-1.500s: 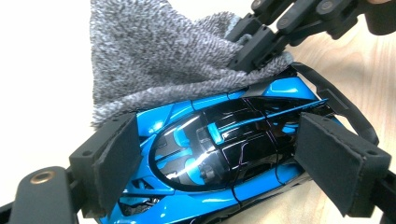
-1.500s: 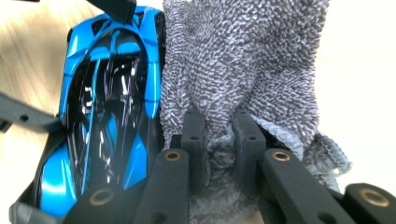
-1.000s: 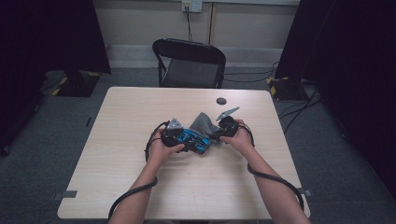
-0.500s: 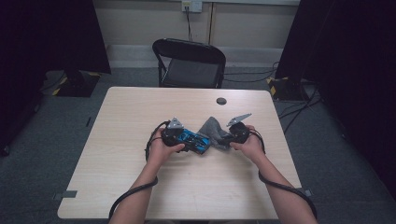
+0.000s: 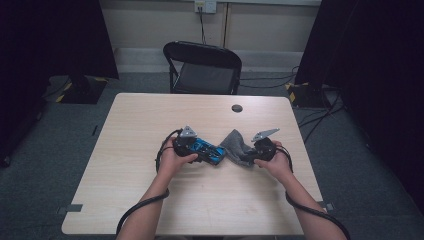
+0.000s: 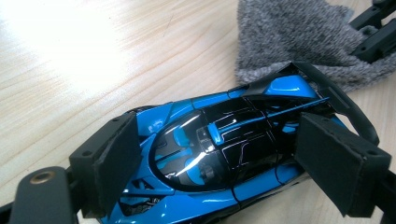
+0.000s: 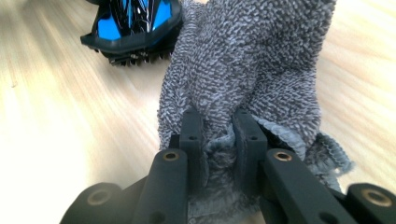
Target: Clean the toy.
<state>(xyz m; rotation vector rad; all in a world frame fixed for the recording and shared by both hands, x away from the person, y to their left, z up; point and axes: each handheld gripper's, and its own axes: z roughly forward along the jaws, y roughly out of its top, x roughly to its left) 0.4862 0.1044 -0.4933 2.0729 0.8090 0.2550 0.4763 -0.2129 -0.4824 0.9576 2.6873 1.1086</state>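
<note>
The toy car (image 6: 219, 154) is blue and black and sits on the table (image 5: 150, 125) near the middle, a little toward the person's side. In the high view the toy car (image 5: 207, 150) lies with its long axis running roughly left to right across the table, tilted slightly so that the end nearer the cloth sits closer to the person. The winged rear end points toward the cloth, as the left gripper view shows; the opposite end points toward the left hand.

The left gripper (image 6: 233, 158) straddles the car across its body, one pad (image 6: 119, 158) against one flank and the other pad (image 6: 329, 163) against the opposite flank near the rear, so the jaws are clamped on the car. In the high view the left gripper (image 5: 192, 146) is held in the left hand (image 5: 172, 159), with a cable looping off beside it.

Just beyond the car's rear wing lies the grey cloth (image 6: 299, 39), a fuzzy towel bunched into a peak, touching or all but touching the wing. In the high view the cloth (image 5: 235, 145) lies between the two grippers.

The right gripper (image 7: 218, 135) has its jaws drawn close together on a fold of the cloth (image 7: 252, 56), pinching it. The right hand (image 5: 275, 162) holds that gripper at the cloth's right edge.

A small dark round thing (image 5: 237, 108) sits on the far part of the table, well apart. A black folding chair (image 5: 204, 67) stands behind the table.
</note>
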